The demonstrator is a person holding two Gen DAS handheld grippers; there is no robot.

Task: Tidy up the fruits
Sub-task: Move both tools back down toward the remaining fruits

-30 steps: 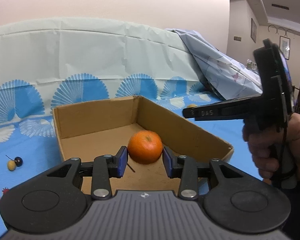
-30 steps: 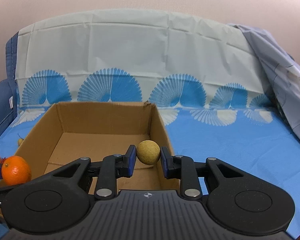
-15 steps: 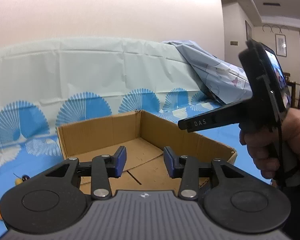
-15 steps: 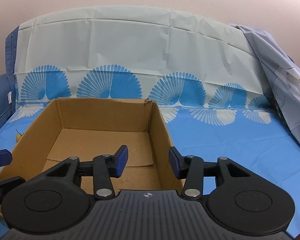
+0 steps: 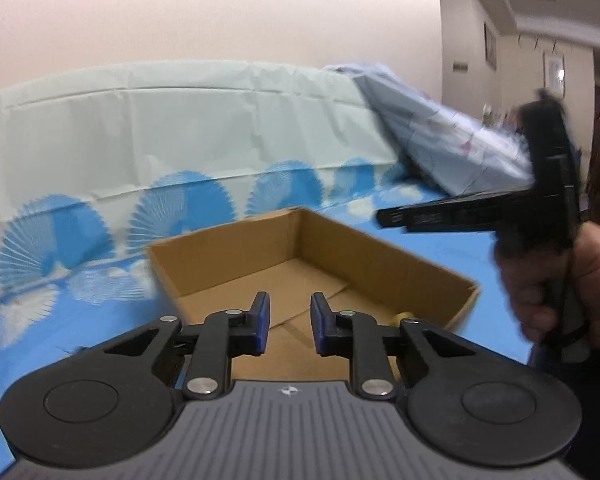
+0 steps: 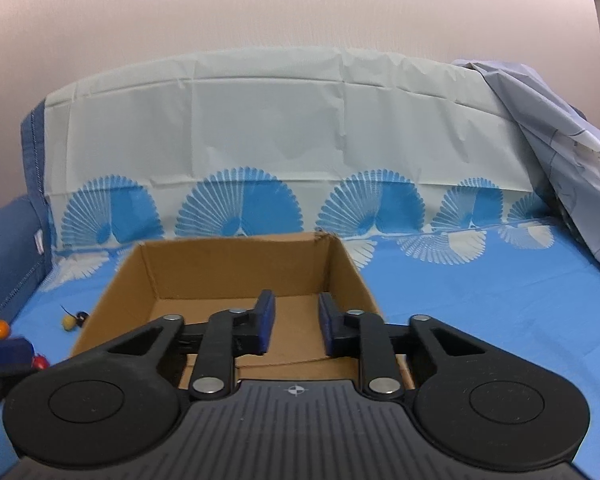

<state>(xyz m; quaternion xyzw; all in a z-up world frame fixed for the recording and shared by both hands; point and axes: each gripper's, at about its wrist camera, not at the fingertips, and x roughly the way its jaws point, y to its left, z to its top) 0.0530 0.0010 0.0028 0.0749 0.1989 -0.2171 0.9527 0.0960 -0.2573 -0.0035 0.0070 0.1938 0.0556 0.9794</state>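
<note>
Fruits lie on the blue tablecloth point(image 6: 480, 300), left of the cardboard box point(image 6: 228, 264). Left gripper point(image 5: 287, 308) and right gripper point(image 6: 294, 308) have just closed, fingers together and empty. The right gripper's lettering is too blurred to read. Smallest are the orange fruit point(image 6: 0, 329), yellow fruit point(image 6: 67, 322) and red fruit point(image 6: 41, 361).

bg: blue fan-print cloth point(image 6: 480, 280) | pink wall point(image 6: 300, 8) | framed pics point(image 5: 490, 46)
</note>
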